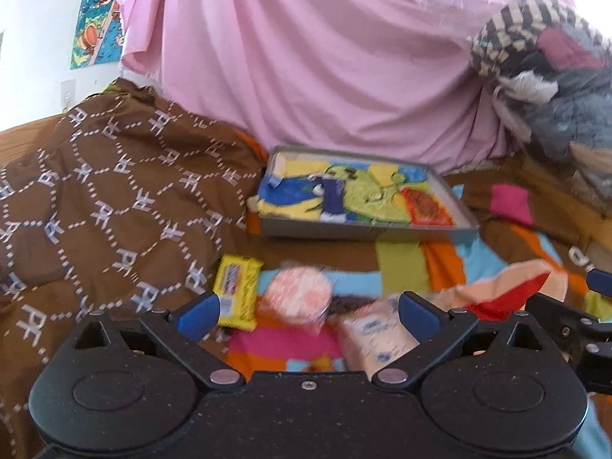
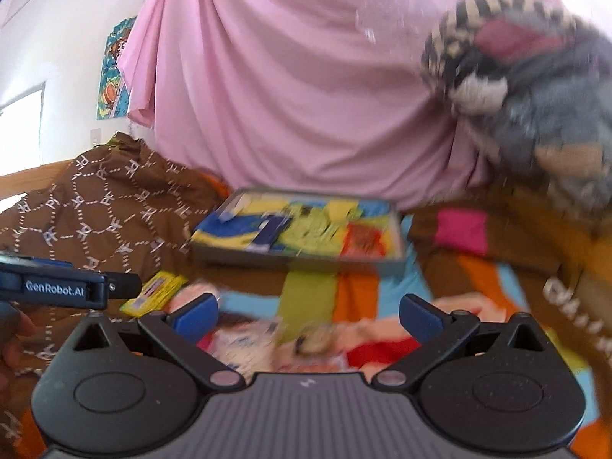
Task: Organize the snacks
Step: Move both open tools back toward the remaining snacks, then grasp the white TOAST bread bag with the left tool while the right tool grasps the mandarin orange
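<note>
My yellow snack packet [image 1: 236, 290] lies flat beside a pink round snack [image 1: 299, 293]; gray tray [image 1: 367, 229] beyond. Both my left gripper [image 1: 308, 311] and right gripper [image 2: 308, 313] gape wide, empty.

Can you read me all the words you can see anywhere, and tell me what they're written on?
"GenRobot.AI" on the side of the left gripper, seen from the right wrist view.
"PF" letters repeated all over the brown cloth.
Yellow snack packet: has a label, too blurred to read.
Pale packet with blue print: too blurred to read.
Orange packet in the tray: too blurred to read.
White letters on the blanket at the right: cut off, unreadable.
</note>
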A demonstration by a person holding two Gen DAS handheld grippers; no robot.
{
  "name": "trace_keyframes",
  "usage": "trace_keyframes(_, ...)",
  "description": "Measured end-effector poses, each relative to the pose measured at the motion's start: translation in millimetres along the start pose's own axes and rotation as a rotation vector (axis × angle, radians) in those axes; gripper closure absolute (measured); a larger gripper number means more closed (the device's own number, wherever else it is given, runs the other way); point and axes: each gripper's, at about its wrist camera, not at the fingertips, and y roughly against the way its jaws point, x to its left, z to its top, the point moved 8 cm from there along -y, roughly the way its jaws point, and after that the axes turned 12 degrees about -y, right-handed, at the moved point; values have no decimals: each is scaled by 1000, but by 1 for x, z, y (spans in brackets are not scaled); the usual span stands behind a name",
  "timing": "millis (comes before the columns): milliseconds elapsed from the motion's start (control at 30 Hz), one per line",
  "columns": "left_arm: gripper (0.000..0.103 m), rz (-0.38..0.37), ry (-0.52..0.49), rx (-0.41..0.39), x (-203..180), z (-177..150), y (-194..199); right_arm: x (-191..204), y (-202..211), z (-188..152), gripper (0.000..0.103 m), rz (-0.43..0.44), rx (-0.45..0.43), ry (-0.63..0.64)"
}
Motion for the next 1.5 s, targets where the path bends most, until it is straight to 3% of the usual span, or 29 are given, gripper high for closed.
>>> trace_keyframes(300, 3, 29, -39, 77, 5, -32, 10, 4, 1, -27, 0, 21, 78, 11)
trace_keyframes(433, 3, -11, -51, 130, -3, -46, 8, 3, -8, -51, 0, 39, 219, 13)
trace_keyframes(567, 4, -44, -56, 187, -10, -59, 3, 1, -12, -69, 0, 46, 306, -11)
trace_keyframes(967, 4, -35, -64, 285, -12, -80, -6, -13, -17, -80, 0, -1, 361, -20)
trace_keyframes(1500, 5, -86, -43, 414, -16, -90, -34, -20, -37, -76, 0, 119, 406, 109)
